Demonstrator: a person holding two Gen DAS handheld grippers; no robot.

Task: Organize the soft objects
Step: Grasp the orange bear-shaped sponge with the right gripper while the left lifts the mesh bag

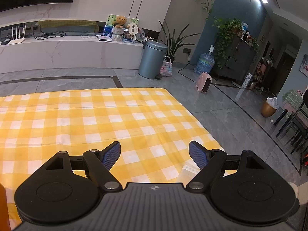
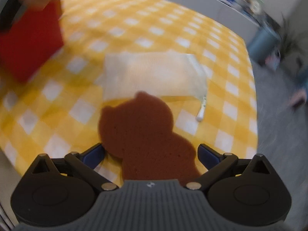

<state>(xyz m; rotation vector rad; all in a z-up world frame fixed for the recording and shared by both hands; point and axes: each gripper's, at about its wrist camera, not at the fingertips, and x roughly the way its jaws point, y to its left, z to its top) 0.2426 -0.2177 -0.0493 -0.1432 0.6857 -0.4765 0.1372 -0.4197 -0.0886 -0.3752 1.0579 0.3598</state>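
In the right wrist view, a brown bear-shaped sponge sits between the fingers of my right gripper, which closes on its sides and holds it above the yellow checked cloth. Beyond it lies a clear zip pouch with a white zipper pull. A red box stands at the left. The view is blurred. In the left wrist view, my left gripper is open and empty over the cloth; a corner of the pouch shows by its right finger.
The table's right edge drops to a grey tiled floor. A metal bin, a water bottle, a pink heater and dark chairs stand on the floor. A TV bench runs along the far wall.
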